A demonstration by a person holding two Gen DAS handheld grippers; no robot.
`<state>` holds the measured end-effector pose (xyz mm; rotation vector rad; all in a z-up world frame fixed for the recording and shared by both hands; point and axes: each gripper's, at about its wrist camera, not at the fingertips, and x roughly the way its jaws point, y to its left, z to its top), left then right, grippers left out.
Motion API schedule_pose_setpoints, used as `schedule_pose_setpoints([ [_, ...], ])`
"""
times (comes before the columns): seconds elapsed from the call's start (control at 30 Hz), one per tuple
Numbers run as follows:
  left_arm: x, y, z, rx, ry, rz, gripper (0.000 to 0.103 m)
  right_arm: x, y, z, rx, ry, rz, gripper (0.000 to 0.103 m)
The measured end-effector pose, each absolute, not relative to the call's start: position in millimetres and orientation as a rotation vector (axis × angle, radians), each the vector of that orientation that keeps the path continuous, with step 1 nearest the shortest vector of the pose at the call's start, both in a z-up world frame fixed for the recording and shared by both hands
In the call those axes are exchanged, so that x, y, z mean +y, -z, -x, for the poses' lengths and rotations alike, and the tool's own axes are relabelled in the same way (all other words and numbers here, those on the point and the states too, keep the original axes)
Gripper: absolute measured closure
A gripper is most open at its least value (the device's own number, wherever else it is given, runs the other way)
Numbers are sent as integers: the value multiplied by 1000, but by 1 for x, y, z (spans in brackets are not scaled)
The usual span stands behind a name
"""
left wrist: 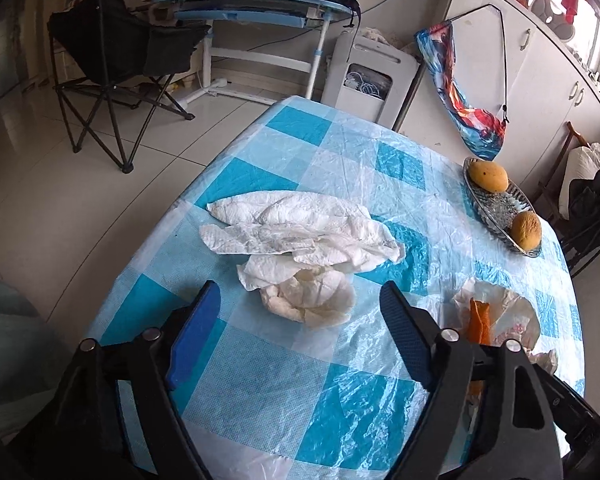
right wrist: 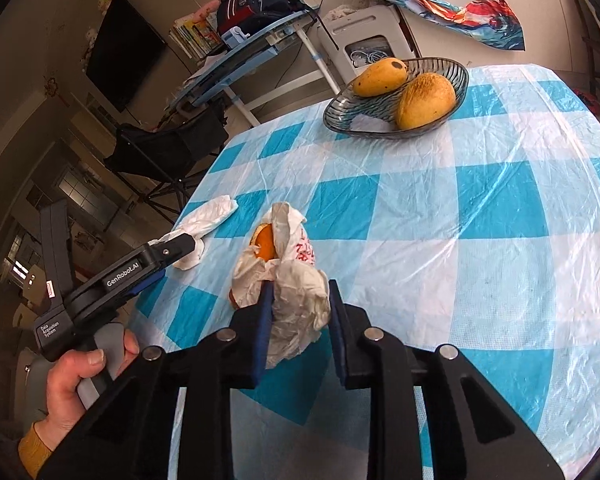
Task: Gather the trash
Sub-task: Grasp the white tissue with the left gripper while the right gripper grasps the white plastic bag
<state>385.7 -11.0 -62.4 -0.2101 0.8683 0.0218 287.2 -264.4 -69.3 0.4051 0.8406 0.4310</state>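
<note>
On the blue-and-white checked table (left wrist: 284, 396) lies a spread of white paper towels (left wrist: 300, 232) with a crumpled tissue ball (left wrist: 308, 300) in front of it. My left gripper (left wrist: 296, 300) stands open around that ball, and its blue pads (left wrist: 198, 332) are clear of the paper. To the right lies a white plastic bag (left wrist: 508, 312) with orange peel (left wrist: 478, 318) inside. In the right wrist view my right gripper (right wrist: 300, 290) is shut on the crumpled bag (right wrist: 300, 276), with peel (right wrist: 266, 246) showing at its mouth. The left gripper (right wrist: 188, 248) reaches in by the tissues (right wrist: 212, 216).
A glass bowl (right wrist: 340, 114) with two mangoes (right wrist: 424, 100) sits at the table's far side. A hand (right wrist: 72, 376) holds the left gripper's handle. Beyond the table's left edge there are floor tiles, a black folding chair (left wrist: 112, 52) and a blue desk (left wrist: 260, 4).
</note>
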Motion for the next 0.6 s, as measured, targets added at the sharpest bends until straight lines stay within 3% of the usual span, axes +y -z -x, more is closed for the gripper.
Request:
schedule_pose_setpoints([
  [0.03, -16, 62, -386, 877, -2, 171, 55, -263, 67, -284, 828, -429, -393, 78],
  [0.07, -20, 62, -386, 884, 21, 147, 64, -262, 63, -279, 816, -429, -378, 79],
  [0.17, -18, 57, -373, 870, 69, 160, 79, -253, 48, -260, 763, -444, -305, 79],
  [0.37, -1, 42, -317, 834, 146, 215, 82, -217, 23, -208, 663, -399, -20, 79],
  [0.6, 8, 27, -234, 800, 249, 253, 82, -252, 25, -171, 678, -410, -249, 79],
])
